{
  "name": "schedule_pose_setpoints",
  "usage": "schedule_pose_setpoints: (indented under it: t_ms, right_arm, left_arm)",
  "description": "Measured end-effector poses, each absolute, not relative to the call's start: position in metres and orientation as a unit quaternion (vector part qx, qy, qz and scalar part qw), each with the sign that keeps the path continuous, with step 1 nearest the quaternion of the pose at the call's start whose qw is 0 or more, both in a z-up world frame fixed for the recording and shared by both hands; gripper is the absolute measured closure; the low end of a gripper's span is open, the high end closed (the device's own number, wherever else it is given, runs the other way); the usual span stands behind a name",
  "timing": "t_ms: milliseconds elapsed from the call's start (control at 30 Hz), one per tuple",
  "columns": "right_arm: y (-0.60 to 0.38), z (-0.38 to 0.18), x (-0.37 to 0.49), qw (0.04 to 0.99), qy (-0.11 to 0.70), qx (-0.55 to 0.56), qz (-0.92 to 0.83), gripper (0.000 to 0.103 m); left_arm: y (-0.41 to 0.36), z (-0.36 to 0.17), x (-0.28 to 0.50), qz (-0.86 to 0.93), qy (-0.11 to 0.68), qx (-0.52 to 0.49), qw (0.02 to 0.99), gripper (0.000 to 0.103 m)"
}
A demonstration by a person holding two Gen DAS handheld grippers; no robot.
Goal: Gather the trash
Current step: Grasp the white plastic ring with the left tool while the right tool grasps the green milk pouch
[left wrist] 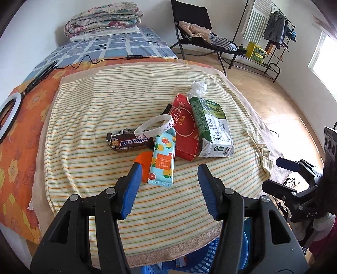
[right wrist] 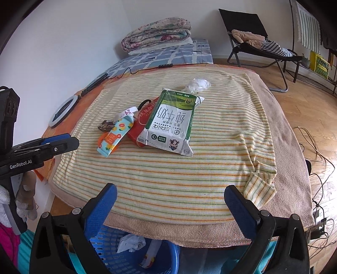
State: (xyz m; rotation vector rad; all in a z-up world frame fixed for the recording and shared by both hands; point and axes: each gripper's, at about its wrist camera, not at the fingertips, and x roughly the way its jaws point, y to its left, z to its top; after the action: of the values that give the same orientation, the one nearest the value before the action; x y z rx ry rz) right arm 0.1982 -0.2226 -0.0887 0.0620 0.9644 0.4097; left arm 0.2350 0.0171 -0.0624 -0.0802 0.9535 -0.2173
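Observation:
On the striped towel [left wrist: 88, 109] lie a Snickers wrapper [left wrist: 129, 142], a white wristband [left wrist: 154, 126], a light-blue fruit-print pack [left wrist: 163, 160], a red packet [left wrist: 185, 130], a green-and-white milk carton [left wrist: 212, 128] and a crumpled white tissue [left wrist: 199, 87]. My left gripper [left wrist: 168, 187] is open and empty, just short of the fruit-print pack. My right gripper [right wrist: 170, 202] is open and empty over the towel's near edge, well short of the milk carton [right wrist: 170, 124]. The blue basket [right wrist: 113, 250] below the edge holds crumpled paper.
A ring light [left wrist: 9, 113] and its cable lie on the orange floral cloth at left. Folded quilts [left wrist: 103, 19] sit at the bed's far end. A black folding chair [left wrist: 200, 35] and a clothes rack [left wrist: 271, 38] stand on the wooden floor at right.

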Motion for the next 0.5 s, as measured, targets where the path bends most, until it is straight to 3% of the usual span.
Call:
schedule_pose_setpoints:
  t_ms: [433, 500]
  right_arm:
    - [-0.200, -0.090, 0.283, 0.866, 0.465, 0.058, 0.173, 0.000]
    - [-0.196, -0.095, 0.296, 0.864, 0.471, 0.061, 0.169, 0.000]
  left_arm:
    - [0.008, -0.090, 0.308, -0.117, 0.469, 0.001, 0.875, 0.047]
    - [0.007, -0.095, 0.315, -0.117, 0.472, 0.009, 0.874, 0.052]
